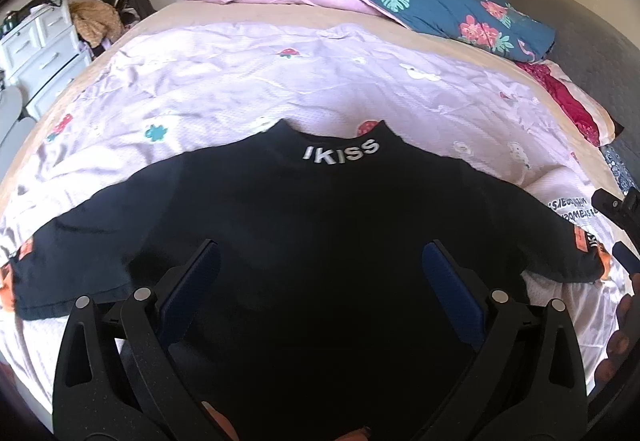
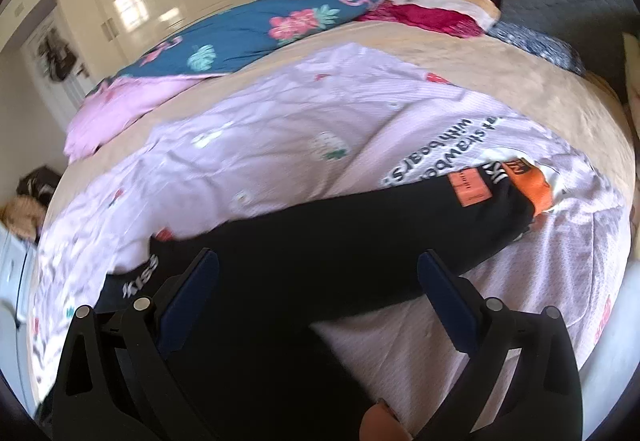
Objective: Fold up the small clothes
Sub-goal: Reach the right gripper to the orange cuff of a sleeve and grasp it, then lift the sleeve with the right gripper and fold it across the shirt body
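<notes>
A small black long-sleeved top with white "KISS" lettering on its collar (image 1: 320,225) lies spread flat, front up, on a pale lilac printed sheet (image 1: 240,81) covering the bed. My left gripper (image 1: 320,273) hovers over the middle of its body, jaws wide apart, holding nothing. My right gripper (image 2: 318,277) hangs above the top's right side near the armpit, also wide open and empty. The right sleeve, with its orange patch (image 2: 468,187), stretches away to the far right.
</notes>
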